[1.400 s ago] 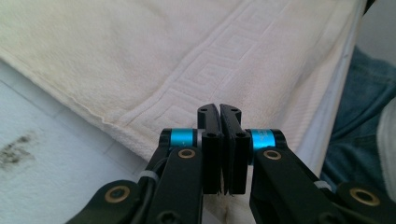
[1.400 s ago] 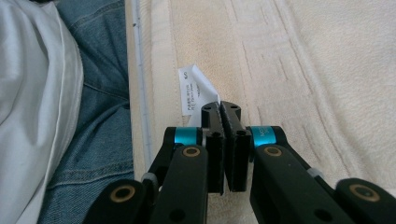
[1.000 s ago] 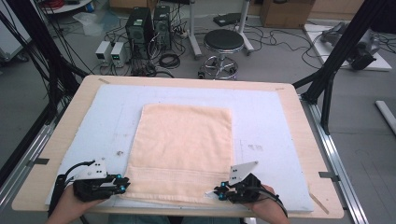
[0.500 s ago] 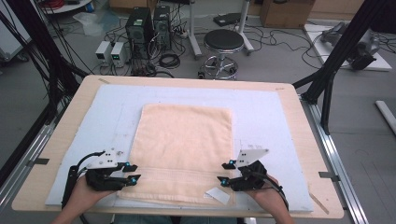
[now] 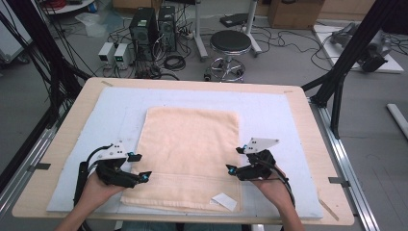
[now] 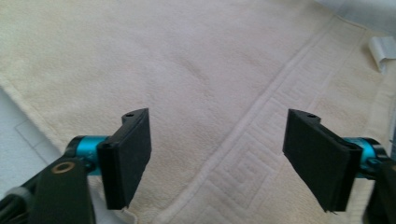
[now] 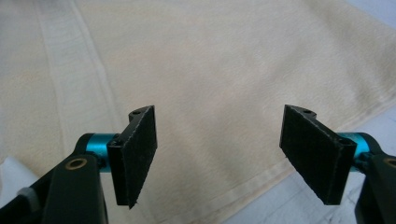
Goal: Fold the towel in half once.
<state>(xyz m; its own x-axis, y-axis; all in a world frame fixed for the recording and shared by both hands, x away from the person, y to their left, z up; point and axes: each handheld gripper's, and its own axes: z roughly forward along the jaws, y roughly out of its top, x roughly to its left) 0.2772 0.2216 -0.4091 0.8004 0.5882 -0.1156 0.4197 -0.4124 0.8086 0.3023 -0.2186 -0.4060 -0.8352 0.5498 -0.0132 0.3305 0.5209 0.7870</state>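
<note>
A peach towel (image 5: 190, 144) lies flat on the pale mat (image 5: 269, 110), with a woven border band and a white label (image 5: 225, 201) near its front edge. My left gripper (image 5: 138, 167) hovers at the towel's left edge, toward the front. Its jaws have just been opening and stand wide, with nothing between them. My right gripper (image 5: 234, 160) is at the towel's right edge, and its jaws have also just been opening, empty. In the left gripper view the left gripper (image 6: 219, 163) looks down on the towel (image 6: 187, 70) and the label (image 6: 382, 49). In the right gripper view the right gripper (image 7: 217, 158) hangs over the towel (image 7: 210, 60).
The mat covers most of a wooden table (image 5: 317, 144). Bare mat lies to the left, right and far side of the towel. Beyond the table's far edge stand a round stool (image 5: 230, 43), computer boxes (image 5: 151, 26) and floor cables. Black frame posts (image 5: 346, 62) flank the table.
Both grippers have moved from the towel's front corners away from the person, along its sides. Their jaws have gone from shut to wide open. The label now shows.
</note>
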